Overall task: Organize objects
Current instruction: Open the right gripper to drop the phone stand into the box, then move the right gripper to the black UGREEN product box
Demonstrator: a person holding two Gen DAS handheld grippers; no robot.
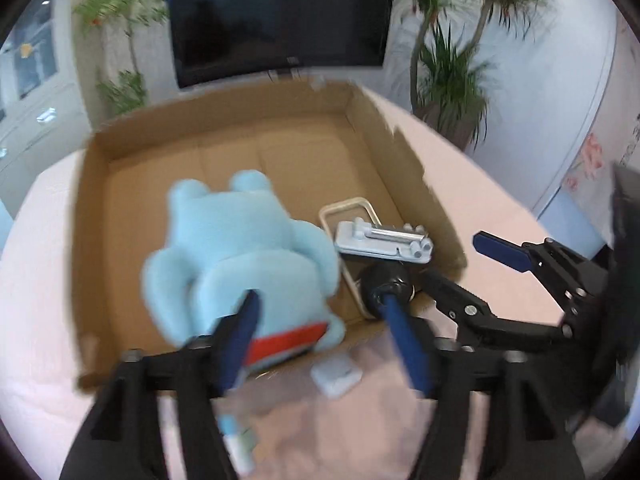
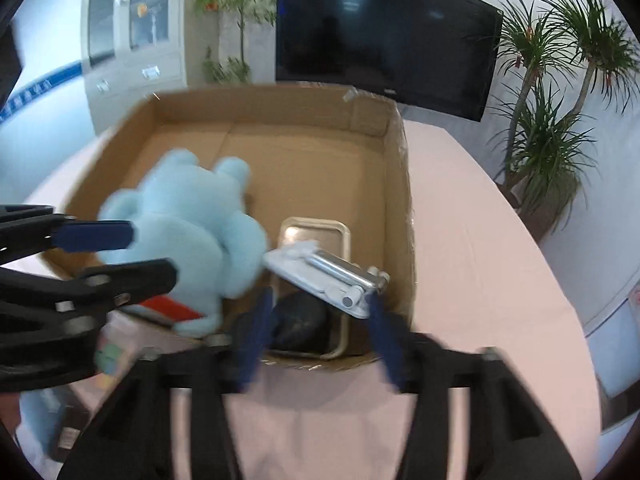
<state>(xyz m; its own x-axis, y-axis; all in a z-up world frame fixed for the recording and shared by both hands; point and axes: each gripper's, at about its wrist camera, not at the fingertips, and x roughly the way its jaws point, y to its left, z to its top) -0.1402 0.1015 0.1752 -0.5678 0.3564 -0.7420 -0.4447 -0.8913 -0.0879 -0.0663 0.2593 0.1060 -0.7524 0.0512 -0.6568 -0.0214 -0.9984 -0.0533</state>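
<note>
A light blue plush toy [image 1: 240,256] lies in the cardboard box [image 1: 224,120], near its front wall; it also shows in the right wrist view [image 2: 188,240]. My left gripper [image 1: 320,316] is open, its left finger [image 1: 240,328] against the plush. A silver metal stand [image 1: 384,240] rests on a black round object [image 1: 384,284] in a cream tray [image 1: 352,208]. My right gripper [image 2: 320,320] is open over the box's front wall [image 2: 320,360], right by the stand [image 2: 328,276] and the black object [image 2: 300,320].
The box sits on a pink tablecloth [image 2: 480,260]. A small white packet [image 1: 336,376] and a small bottle [image 1: 236,440] lie on the cloth in front of the box. A black TV [image 1: 280,16] and potted plants [image 1: 452,72] stand behind the table.
</note>
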